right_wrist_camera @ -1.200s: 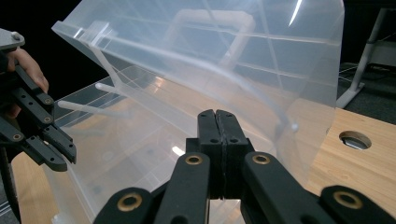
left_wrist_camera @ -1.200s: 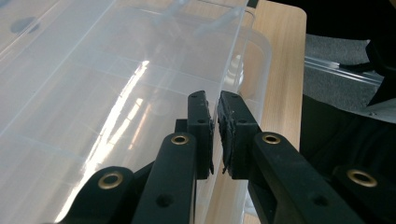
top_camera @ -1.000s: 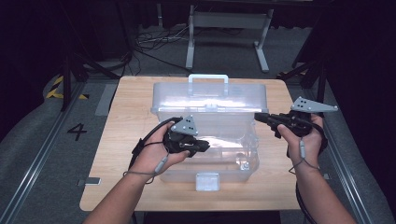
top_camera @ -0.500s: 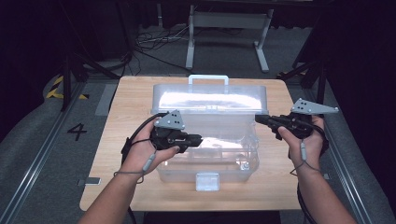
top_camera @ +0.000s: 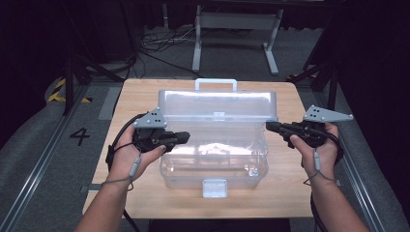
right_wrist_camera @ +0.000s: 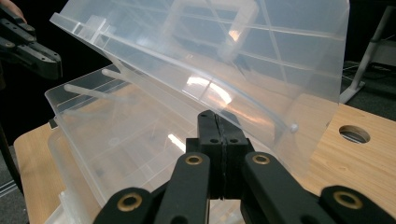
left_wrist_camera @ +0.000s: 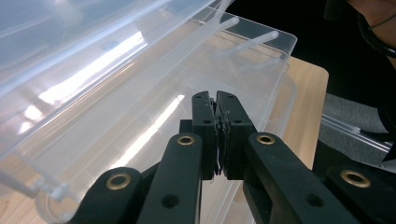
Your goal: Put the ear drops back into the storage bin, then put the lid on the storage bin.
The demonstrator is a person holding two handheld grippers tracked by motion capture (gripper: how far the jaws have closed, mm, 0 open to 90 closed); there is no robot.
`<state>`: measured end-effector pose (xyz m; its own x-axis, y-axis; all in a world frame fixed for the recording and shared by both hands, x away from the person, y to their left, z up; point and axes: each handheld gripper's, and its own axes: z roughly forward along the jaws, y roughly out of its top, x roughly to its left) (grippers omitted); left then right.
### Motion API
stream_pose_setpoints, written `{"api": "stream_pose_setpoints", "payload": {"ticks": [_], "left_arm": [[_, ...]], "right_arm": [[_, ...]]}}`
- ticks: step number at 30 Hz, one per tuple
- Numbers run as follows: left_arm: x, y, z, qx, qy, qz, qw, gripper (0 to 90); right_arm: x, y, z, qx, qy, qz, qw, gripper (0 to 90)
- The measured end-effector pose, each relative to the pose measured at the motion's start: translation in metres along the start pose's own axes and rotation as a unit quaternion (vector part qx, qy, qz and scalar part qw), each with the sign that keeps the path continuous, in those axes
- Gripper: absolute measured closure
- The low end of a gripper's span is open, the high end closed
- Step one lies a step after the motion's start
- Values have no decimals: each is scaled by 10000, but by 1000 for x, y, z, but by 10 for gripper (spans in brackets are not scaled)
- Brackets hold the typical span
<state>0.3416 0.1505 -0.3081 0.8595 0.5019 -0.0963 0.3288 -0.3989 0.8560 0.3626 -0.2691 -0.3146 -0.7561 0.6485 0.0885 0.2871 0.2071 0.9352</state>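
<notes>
A clear plastic toolbox [top_camera: 212, 164] stands mid-table with its lid [top_camera: 217, 104] raised and tilted back, the white handle [top_camera: 216, 83] on top. My left gripper [top_camera: 186, 137] hovers over the box's left rim, pointing right. Its jaws have just been closing, and in the left gripper view [left_wrist_camera: 216, 100] they meet with nothing between them. My right gripper [top_camera: 268, 126] points left at the box's right side, near the lid's lower edge. In the right gripper view [right_wrist_camera: 218, 119] its jaws are shut and bare, just in front of the lid [right_wrist_camera: 224, 56].
The box rests on a wooden table [top_camera: 140, 96] with a white latch [top_camera: 214, 187] at its front. A round hole [right_wrist_camera: 354, 134] is in the tabletop at the right. Metal rails run along the floor on both sides, and a stand and cables lie behind the table.
My left gripper has drawn back leftward and slightly up, from over the box's inside to its left rim. The right gripper and the lid have stayed put.
</notes>
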Motion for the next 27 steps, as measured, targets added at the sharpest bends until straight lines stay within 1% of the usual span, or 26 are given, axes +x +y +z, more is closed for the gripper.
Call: {"api": "stream_pose_setpoints", "payload": {"ticks": [3, 5, 6, 11, 16, 18, 19, 21, 22, 26, 27], "left_arm": [[1, -3, -5, -22, 44, -14, 10000, 868], [1, -6, -8, -30, 72, -62, 10000, 868], [1, -7, -10, -46, 103, -58, 9999, 867], [4, -12, -18, -132, 275, -161, 9994, 868], [6, -17, -23, -121, 362, -192, 9991, 867], [7, -19, -25, -107, 455, -157, 9988, 865], [7, -20, -25, -93, 475, -191, 9986, 865], [7, -22, -25, -96, 458, -218, 9987, 865], [8, -25, -26, -65, 446, -241, 9987, 865], [8, -29, -28, -35, 469, -256, 9986, 858], [8, -32, -29, 21, 421, -275, 9987, 858]], "right_arm": [[1, -1, -1, 18, -3, -14, 10000, 900], [2, -2, -2, 42, -1, -30, 10000, 900], [2, -2, -2, 50, 2, -40, 10000, 900], [4, -5, -3, 61, 20, -45, 10000, 900], [6, -7, -4, 86, 37, -48, 9999, 900], [6, -9, -4, 97, 45, -63, 9999, 900], [7, -9, -4, 93, 44, -58, 9999, 900], [7, -10, -5, 100, 56, -54, 9999, 900], [7, -11, -5, 109, 64, -54, 9999, 900], [9, -12, -5, 132, 56, -71, 9999, 900], [9, -13, -6, 139, 57, -73, 9999, 900]]}}
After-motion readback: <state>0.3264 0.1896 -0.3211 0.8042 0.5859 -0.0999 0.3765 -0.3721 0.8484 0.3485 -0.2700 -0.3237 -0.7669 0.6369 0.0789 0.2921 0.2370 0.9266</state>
